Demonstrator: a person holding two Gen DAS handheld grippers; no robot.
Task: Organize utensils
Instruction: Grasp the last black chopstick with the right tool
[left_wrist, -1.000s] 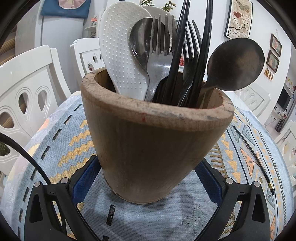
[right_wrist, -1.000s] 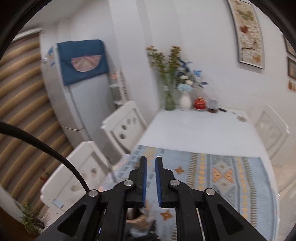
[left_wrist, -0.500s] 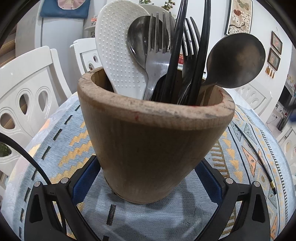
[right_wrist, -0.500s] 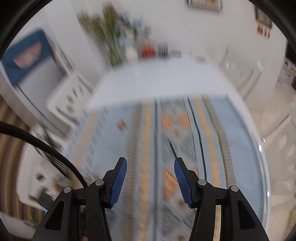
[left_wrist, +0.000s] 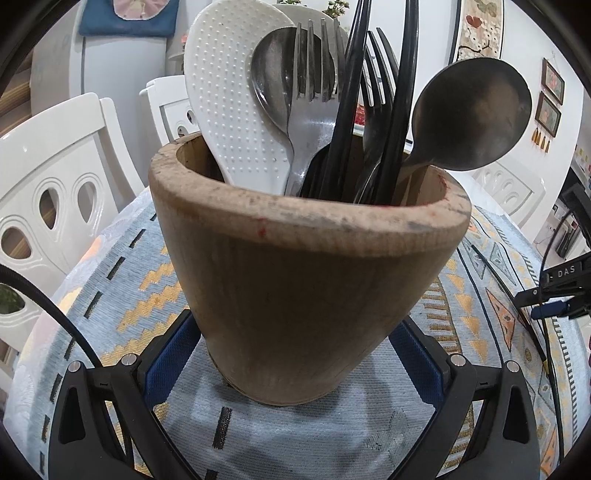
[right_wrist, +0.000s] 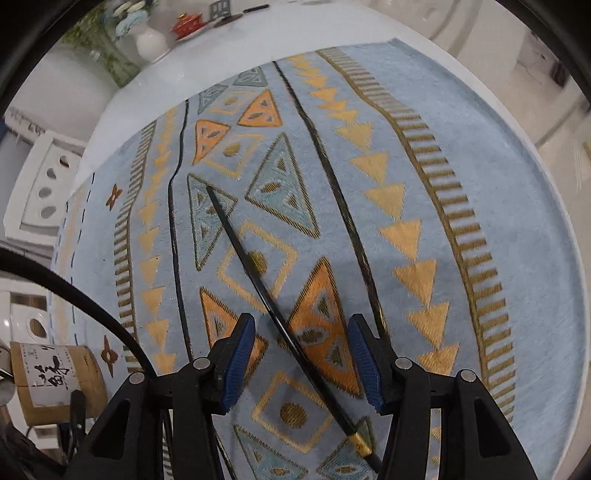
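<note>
Right hand-held gripper (right_wrist: 301, 360) dropped, jaws just parted | straddling black gold-tipped chopstick (right_wrist: 266, 299), untouched | left clamps wooden holder (left_wrist: 306, 291)

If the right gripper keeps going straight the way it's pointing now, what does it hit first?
Most likely the black chopstick lying on the patterned tablecloth. The right gripper points steeply down with its open jaws either side of it; how far above is unclear.

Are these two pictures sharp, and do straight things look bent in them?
Left wrist view: the wooden cup and spoon are sharp, with soft glare on the spoon; the chair curves at the edge. Right wrist view: the chopstick is sharp, and the cloth stripes bow outward.
</note>
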